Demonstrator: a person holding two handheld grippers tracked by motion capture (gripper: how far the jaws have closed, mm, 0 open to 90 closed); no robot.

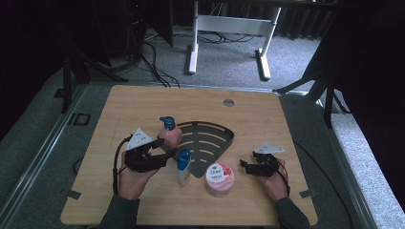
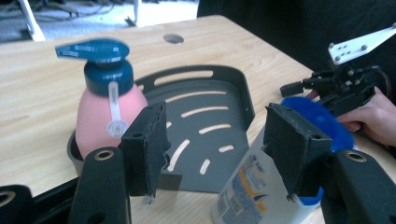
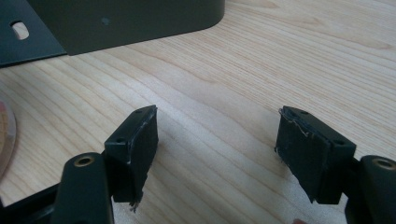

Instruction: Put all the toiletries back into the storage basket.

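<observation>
A pale wooden table stands on grey carpet in a dim room. At centre frame, the left gripper, jaws apart, faces the pink pump bottle in the dark tray; the right gripper, also apart, hangs over bare wood.

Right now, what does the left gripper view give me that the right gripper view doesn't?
Left gripper view alone: the pink pump bottle standing in the tray's corner, the white bottle with the blue cap just beyond the open left gripper, and the other hand with its gripper farther off.

Right gripper view alone: the open right gripper over bare wood, and the edge of the pink jar at far left.

Both: the dark grey tray and the wooden table.
</observation>
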